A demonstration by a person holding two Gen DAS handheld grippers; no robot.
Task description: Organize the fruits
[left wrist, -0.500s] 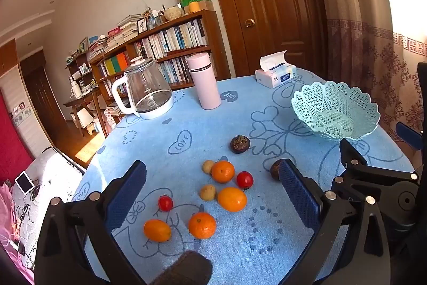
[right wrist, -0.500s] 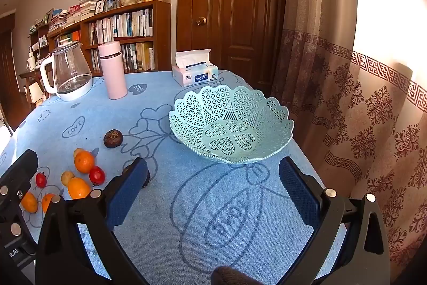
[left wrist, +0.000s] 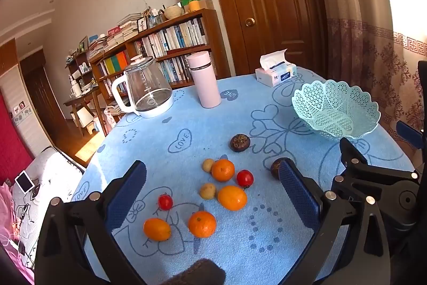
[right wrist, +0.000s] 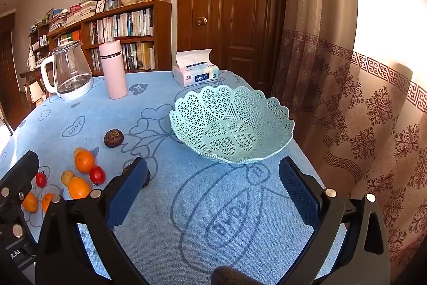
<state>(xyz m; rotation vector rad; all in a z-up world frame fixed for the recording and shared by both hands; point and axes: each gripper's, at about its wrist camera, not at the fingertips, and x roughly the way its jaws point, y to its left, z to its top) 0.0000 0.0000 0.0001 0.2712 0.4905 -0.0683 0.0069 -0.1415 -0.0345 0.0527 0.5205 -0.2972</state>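
Several fruits lie loose on the blue tablecloth (left wrist: pixel 186 124): oranges (left wrist: pixel 222 169) (left wrist: pixel 232 197) (left wrist: pixel 202 223) (left wrist: pixel 157 229), two red tomatoes (left wrist: pixel 245 178) (left wrist: pixel 165 201), two small yellowish fruits (left wrist: pixel 208 191), and two dark brown fruits (left wrist: pixel 240 142) (left wrist: pixel 276 168). An empty mint lattice basket (right wrist: pixel 231 124) (left wrist: pixel 335 108) stands to their right. My left gripper (left wrist: pixel 213 194) hovers open over the fruit cluster, holding nothing. My right gripper (right wrist: pixel 213 191) is open above bare cloth just in front of the basket. The second dark fruit is half hidden behind a finger in both views.
A glass kettle (left wrist: pixel 145 88), a pink flask (left wrist: pixel 203 83) and a tissue box (left wrist: pixel 276 72) stand at the far side of the table. A bookshelf (left wrist: pixel 160 44) and a wooden door (left wrist: pixel 267 4) are behind; a curtain (right wrist: pixel 347 111) hangs close on the right.
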